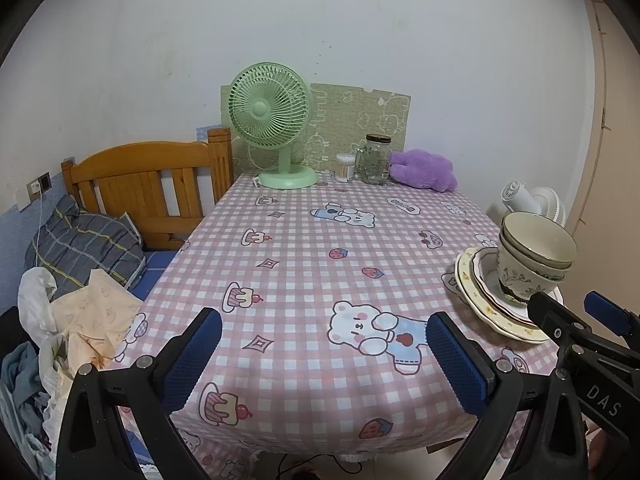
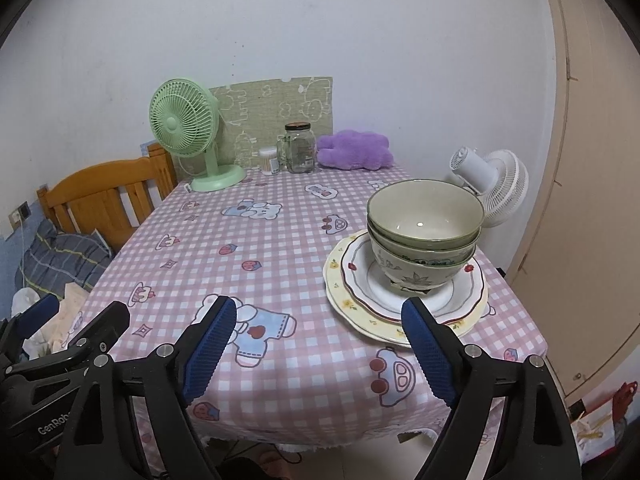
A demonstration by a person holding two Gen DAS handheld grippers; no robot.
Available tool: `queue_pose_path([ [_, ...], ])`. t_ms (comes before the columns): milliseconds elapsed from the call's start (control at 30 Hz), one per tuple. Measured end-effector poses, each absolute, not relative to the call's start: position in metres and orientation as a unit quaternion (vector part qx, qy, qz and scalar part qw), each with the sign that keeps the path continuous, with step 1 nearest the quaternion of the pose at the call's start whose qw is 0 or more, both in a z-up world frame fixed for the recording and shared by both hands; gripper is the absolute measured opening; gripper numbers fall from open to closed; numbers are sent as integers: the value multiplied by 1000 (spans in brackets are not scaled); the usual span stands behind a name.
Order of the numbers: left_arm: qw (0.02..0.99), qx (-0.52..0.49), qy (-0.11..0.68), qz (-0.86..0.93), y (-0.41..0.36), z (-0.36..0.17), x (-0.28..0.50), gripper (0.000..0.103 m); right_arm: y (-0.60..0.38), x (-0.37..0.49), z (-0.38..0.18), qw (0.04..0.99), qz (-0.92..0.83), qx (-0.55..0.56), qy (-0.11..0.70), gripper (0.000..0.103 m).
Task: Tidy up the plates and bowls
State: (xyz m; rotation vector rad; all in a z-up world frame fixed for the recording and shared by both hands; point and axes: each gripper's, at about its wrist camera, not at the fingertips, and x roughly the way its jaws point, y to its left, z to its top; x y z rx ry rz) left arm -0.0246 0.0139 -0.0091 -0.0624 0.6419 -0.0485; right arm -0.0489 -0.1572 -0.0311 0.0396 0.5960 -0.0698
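Note:
Three nested greenish floral bowls (image 2: pixel 425 232) stand on a stack of plates (image 2: pixel 352 276) at the right side of the pink checked table (image 2: pixel 260 248). The stack also shows in the left wrist view, bowls (image 1: pixel 536 252) on plates (image 1: pixel 476 292). My right gripper (image 2: pixel 320 348) is open and empty over the table's front edge, just in front and left of the plates. My left gripper (image 1: pixel 324 356) is open and empty over the front edge, left of the stack. The right gripper's fingers (image 1: pixel 600 316) show at the right of the left wrist view.
A green fan (image 2: pixel 184 132), a cotton swab tub (image 2: pixel 269 161), a glass jar (image 2: pixel 299 148) and a purple plush (image 2: pixel 354 150) stand along the table's back edge. A white fan (image 2: pixel 492 184) is beyond the right edge. A wooden bed (image 1: pixel 152 184) with clothes lies left.

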Motion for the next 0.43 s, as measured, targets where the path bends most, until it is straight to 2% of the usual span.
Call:
queue_pose_path([
  [433,948,-30,316,-23,16,-9,-24,103,-159,-49,-31,955,-27,18,295,87],
])
